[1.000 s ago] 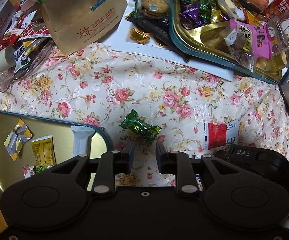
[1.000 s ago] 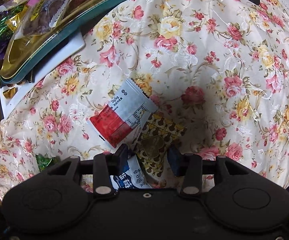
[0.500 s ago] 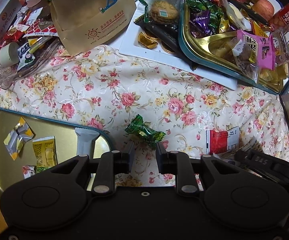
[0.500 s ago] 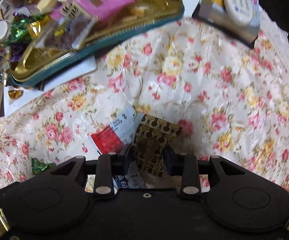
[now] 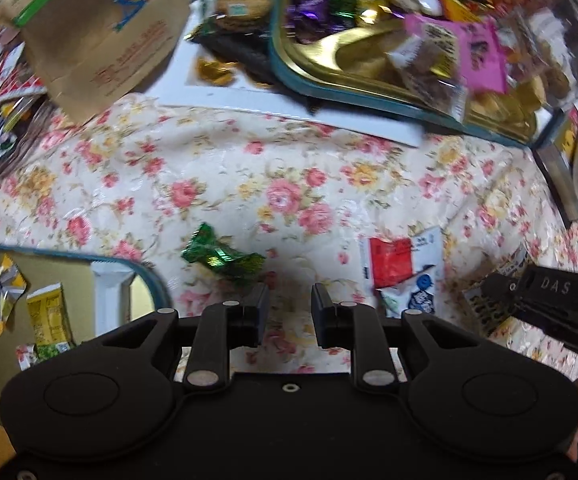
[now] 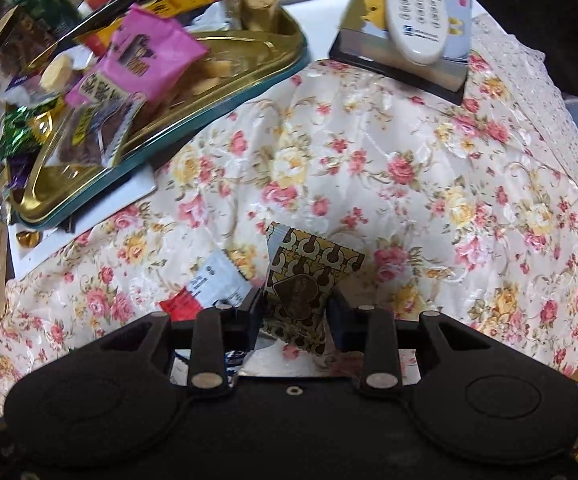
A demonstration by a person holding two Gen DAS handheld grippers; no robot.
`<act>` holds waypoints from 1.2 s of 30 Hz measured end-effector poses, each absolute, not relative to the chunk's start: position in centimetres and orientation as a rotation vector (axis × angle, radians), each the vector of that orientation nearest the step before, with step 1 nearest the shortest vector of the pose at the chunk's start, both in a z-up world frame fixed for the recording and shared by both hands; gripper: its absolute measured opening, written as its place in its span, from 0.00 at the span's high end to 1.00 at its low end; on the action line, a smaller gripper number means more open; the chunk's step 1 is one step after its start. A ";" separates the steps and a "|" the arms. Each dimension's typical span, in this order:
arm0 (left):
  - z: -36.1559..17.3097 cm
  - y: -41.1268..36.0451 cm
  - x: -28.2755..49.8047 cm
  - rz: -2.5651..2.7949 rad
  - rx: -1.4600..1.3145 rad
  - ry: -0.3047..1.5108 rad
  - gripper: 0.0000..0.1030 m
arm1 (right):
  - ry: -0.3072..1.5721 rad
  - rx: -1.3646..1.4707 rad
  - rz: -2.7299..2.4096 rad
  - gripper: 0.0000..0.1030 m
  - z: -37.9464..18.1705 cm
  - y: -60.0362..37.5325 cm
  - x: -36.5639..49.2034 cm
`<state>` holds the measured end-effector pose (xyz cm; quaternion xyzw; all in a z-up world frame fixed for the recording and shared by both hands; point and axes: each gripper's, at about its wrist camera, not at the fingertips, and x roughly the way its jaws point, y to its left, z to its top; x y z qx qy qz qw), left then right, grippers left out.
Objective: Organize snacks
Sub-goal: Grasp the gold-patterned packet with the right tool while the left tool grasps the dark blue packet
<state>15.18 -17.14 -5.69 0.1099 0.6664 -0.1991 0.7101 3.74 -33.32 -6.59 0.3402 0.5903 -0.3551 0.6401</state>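
The right hand-held gripper (image 6: 295,306) is clenched on a gold-and-brown patterned snack packet (image 6: 305,284), which stands tilted between its 2 fingers, raised off the floral surface (image 6: 429,152). Just to its left a red-and-white sachet (image 6: 209,286) lies flat on the cloth, partly hidden behind the left finger.

The left hand-held gripper (image 5: 288,310) hangs released, its jaws apart with nothing between them. A green foil candy (image 5: 219,254) lies on the cloth just beyond its left finger (image 5: 255,312), not touching it. To the right lie the red-and-white sachet (image 5: 393,262) and, touching its lower edge, a blue-and-white packet (image 5: 419,294). The right hand-held gripper (image 5: 545,300) shows at the right edge of this view.

At the left edge a gold tray with a teal rim (image 5: 151,276) holds several small packets, among them a yellow one (image 5: 47,314). At the far side of the surface a second gold tray (image 6: 225,92) is heaped with snacks, including a pink packet (image 6: 149,56). A white remote control (image 6: 417,4) rests on a book (image 6: 405,56) near the far right corner. A brown paper bag (image 5: 101,28) lies at the far left.
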 end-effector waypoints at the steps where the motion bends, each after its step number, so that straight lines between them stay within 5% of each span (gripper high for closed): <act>1: -5.6 -17.7 14.7 -0.463 0.267 1.467 0.70 | 1.346 0.779 -0.816 0.65 -6.4 -33.6 3.5; 36: -9.9 -25.6 9.0 -0.631 0.495 1.477 0.69 | 1.350 0.834 -0.806 0.65 -5.3 -36.2 0.2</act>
